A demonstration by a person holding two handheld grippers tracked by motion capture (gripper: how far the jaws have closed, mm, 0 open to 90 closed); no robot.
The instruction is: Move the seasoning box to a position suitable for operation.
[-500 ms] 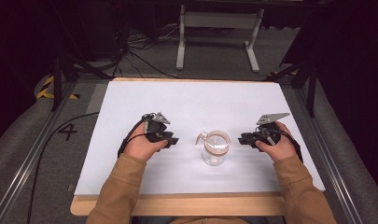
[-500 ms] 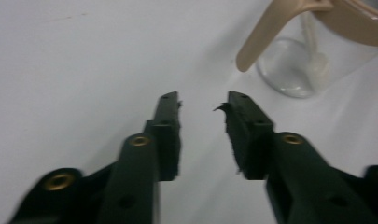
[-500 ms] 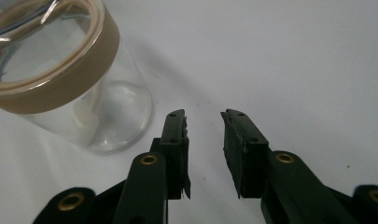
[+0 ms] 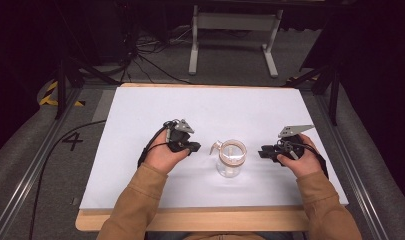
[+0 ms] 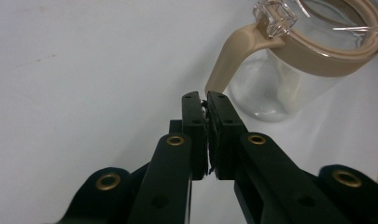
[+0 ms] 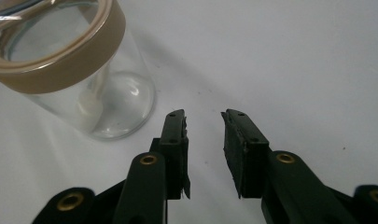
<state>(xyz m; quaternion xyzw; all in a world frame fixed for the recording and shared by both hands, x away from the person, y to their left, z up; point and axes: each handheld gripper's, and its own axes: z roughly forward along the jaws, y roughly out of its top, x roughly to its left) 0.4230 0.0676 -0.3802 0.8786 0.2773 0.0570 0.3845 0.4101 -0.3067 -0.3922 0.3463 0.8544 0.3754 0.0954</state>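
Glass jar: clear glass jar (image 4: 230, 161) with a tan plastic collar around its mouth, standing upright near the middle of the desk's front edge, between the two tools.
Clasp: a tan plastic strap (image 5: 228, 58) curves down from the collar on the jar's left side, topped by a clear square catch (image 5: 275, 18); smooth and glossy.
Jar contents: something pale sits inside; too blurred through the glass to name.
Desk: matte white sheet (image 4: 210, 107) over a wooden board (image 4: 190, 220) that shows along the front edge; flat, with no other objects on it.
Left tool: left tool (image 5: 206, 100) has its black jaws pressed together with nothing between them, tips just beside the lower end of the tan strap.
Right tool: right tool (image 6: 204, 116) has its jaws apart, gripping nothing, aimed at the bare desk just beside the jar's base.
Hands: both hands rest low on the desk, sleeves tan.
Risk: the jar is tall and light-looking and nothing steadies it. A push on the strap from the left tool alone could probably slide or tip it toward the right edge.
Risk, grip: smooth glass and curved walls may slip out of hard flat pads if squeezed off-centre.
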